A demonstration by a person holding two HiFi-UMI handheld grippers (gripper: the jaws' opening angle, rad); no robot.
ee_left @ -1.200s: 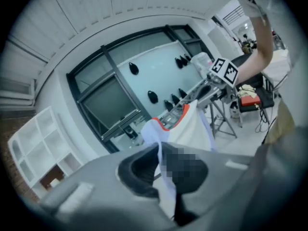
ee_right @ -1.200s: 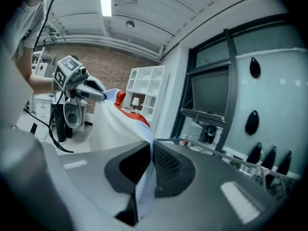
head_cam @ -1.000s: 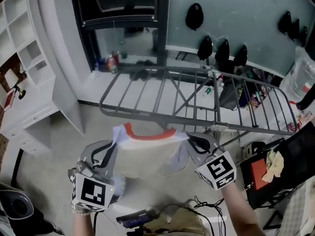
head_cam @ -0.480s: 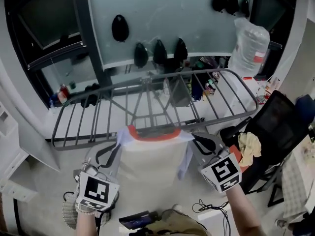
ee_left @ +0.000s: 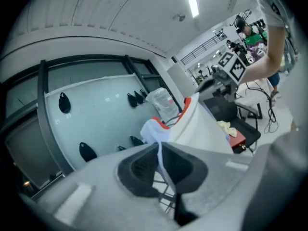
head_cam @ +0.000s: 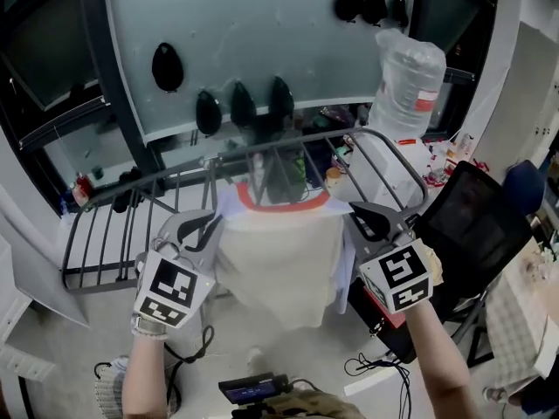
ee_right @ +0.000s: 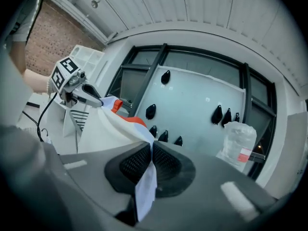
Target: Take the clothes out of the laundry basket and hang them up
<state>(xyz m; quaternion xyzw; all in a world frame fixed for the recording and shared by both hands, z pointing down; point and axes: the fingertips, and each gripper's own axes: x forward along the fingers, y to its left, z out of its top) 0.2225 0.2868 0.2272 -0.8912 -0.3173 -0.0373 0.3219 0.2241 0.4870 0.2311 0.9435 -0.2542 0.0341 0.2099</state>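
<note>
Currently, the drying rack (head_cam: 131, 184) lies just beyond the shirt (head_cam: 279, 256), which I hold spread left to right, collar far. The jaws of the left gripper (head_cam: 208, 225) and right gripper (head_cam: 356, 215) each clamp one shoulder, equally near the rack.

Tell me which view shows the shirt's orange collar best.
The head view: the whole orange collar curves along the top of the shirt. The left gripper view shows a thin edge-on strip; the right gripper view, only short patches.
</note>
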